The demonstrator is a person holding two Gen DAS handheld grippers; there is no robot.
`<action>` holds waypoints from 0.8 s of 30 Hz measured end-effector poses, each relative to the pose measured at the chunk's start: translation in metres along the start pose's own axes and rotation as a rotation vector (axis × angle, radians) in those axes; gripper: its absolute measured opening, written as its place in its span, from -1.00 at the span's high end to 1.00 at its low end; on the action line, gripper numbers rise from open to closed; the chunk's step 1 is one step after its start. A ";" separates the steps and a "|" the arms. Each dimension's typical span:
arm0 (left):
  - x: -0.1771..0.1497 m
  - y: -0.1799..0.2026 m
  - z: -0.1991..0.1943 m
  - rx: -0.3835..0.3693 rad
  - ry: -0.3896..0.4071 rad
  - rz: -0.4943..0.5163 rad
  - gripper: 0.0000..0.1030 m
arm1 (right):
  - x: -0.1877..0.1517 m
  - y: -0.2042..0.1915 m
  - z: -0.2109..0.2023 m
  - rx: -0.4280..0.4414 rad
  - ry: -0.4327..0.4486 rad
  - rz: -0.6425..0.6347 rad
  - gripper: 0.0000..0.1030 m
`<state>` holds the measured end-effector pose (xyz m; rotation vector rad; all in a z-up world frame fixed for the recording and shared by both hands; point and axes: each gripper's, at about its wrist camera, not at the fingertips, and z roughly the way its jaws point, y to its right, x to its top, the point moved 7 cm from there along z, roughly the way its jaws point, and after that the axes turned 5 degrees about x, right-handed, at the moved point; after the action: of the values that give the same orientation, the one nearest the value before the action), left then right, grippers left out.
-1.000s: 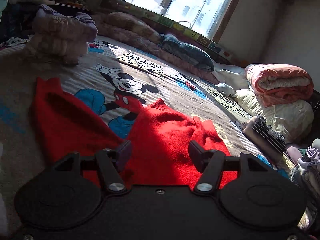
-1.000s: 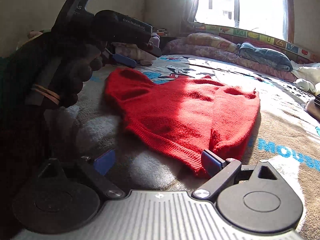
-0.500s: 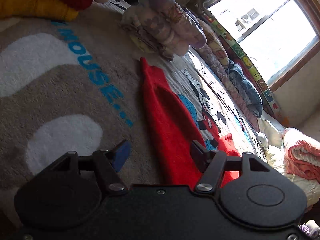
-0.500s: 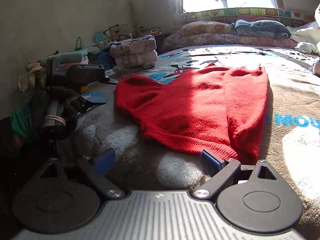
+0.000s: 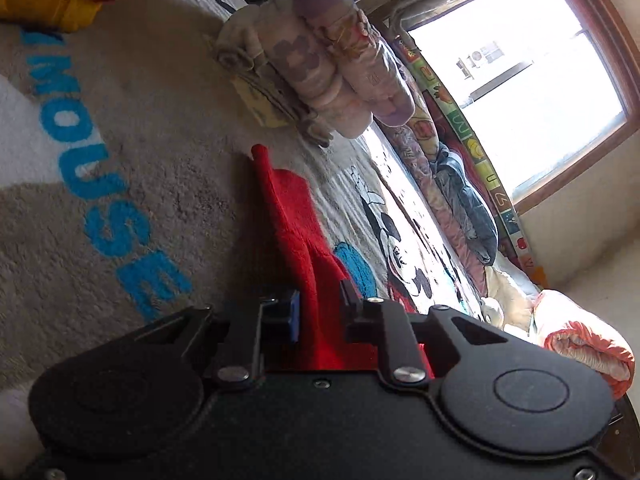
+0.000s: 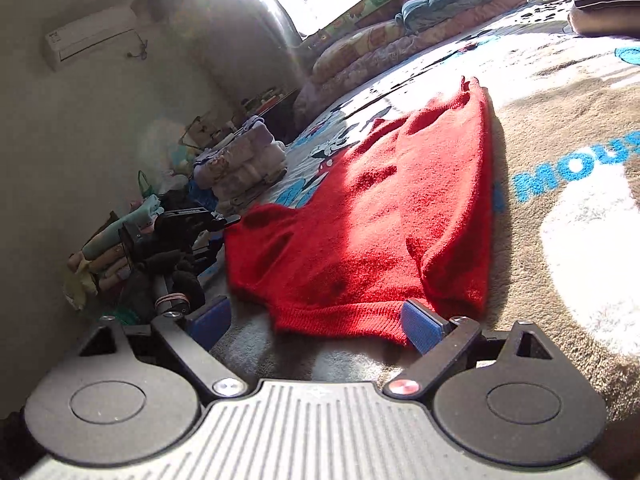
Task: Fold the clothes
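Two claws at red sweater [image 6: 360,224], spread flat on blanket [image 6: 560,128] for folding. Left claw [image 5: 320,312] pinched narrow on sweater's sleeve-side edge, likely for fold-over. Right claw [image 6: 316,318] wide, straddling sweater hem, nothing gripped.

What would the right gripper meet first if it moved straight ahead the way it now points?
Most likely the near hem of the red sweater, lying on the blanket just ahead of the right gripper, between its open jaws.

You can read blue letters "MOUSE" woven into the blanket [image 5: 168,152] on the bed; the right wrist view shows "MOUS".
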<state>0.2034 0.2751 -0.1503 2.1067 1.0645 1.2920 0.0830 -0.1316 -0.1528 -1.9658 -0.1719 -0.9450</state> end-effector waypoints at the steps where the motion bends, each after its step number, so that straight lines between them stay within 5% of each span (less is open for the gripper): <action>1: -0.002 0.011 -0.001 -0.009 0.010 0.043 0.82 | 0.003 0.002 -0.001 0.007 0.012 0.012 -0.77; 10: -0.068 0.141 -0.021 -0.154 0.068 0.606 0.88 | 0.034 0.039 -0.028 0.033 0.187 0.167 -0.75; 16: -0.153 0.196 -0.019 -0.225 0.005 0.922 0.96 | 0.044 0.072 -0.045 0.004 0.277 0.267 -0.71; 19: -0.203 0.202 -0.003 -0.189 -0.075 1.102 0.95 | 0.043 0.083 -0.046 -0.018 0.286 0.291 -0.66; 23: -0.216 0.194 -0.003 -0.208 -0.155 1.107 0.85 | 0.044 0.076 -0.039 -0.008 0.256 0.247 -0.62; 24: -0.208 0.190 -0.008 -0.217 -0.160 1.070 0.55 | 0.045 0.072 -0.035 0.002 0.241 0.240 -0.62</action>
<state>0.2132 -0.0058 -0.1257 2.5981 -0.3771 1.4943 0.1281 -0.2111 -0.1612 -1.8049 0.1952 -1.0100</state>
